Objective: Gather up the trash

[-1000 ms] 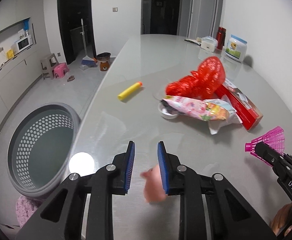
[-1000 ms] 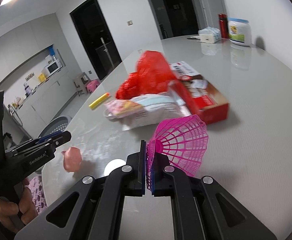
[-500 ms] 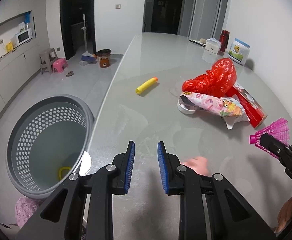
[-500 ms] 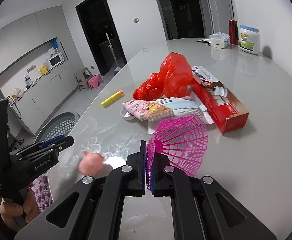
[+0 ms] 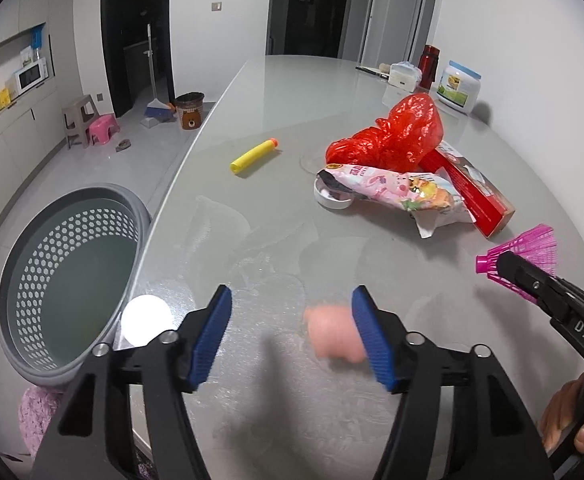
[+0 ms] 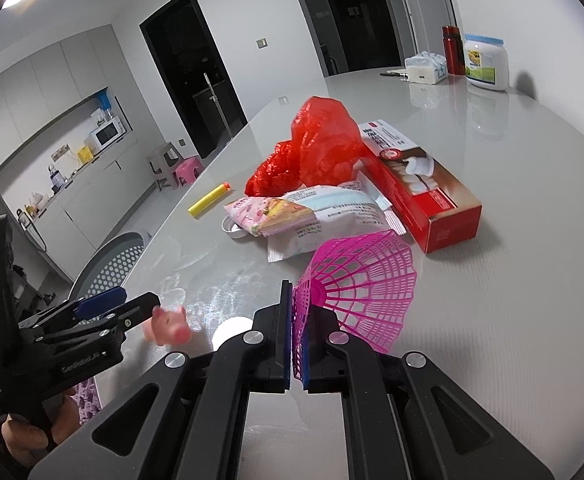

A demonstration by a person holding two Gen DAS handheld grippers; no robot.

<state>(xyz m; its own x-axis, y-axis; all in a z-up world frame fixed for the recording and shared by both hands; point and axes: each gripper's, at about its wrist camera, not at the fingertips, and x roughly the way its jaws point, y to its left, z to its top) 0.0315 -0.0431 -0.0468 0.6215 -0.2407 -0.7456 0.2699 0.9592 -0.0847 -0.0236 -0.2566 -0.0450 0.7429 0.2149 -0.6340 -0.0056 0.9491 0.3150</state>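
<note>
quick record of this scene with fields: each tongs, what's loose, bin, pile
left tongs: open, jaws have just been opening; blurred pink piece by the right pad, not pinched
right tongs: shut on pink shuttlecock
bin: grey basket, on floor beside table
pile: red bag, snack packet, red box
apart: yellow dart

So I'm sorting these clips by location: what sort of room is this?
Most likely a home kitchen-dining room: a microwave sits on a counter under wall cabinets, a long glossy table fills the middle, and a broom stands by a doorway.
</note>
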